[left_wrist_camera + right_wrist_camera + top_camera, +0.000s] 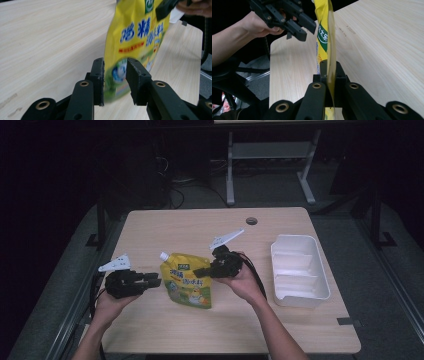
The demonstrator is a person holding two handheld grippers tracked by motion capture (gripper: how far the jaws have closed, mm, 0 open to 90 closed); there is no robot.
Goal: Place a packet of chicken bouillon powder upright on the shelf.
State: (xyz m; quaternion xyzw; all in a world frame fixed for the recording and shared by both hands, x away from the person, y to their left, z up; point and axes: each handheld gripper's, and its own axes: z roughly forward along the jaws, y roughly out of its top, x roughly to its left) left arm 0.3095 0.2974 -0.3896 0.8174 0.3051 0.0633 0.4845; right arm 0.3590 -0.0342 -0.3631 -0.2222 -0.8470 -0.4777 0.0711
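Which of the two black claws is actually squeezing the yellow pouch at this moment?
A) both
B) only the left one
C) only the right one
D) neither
C: in the right gripper view the right gripper has its jaws pressed onto the edge of the yellow pouch, while in the left gripper view the left gripper stands open, its jaws on either side of the pouch's edge with gaps showing.

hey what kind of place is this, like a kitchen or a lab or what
Probably a lab or recording workspace, not a kitchen: a bare wooden table in a dark room, cables on the floor behind it, handheld grippers working a yellow pouch.
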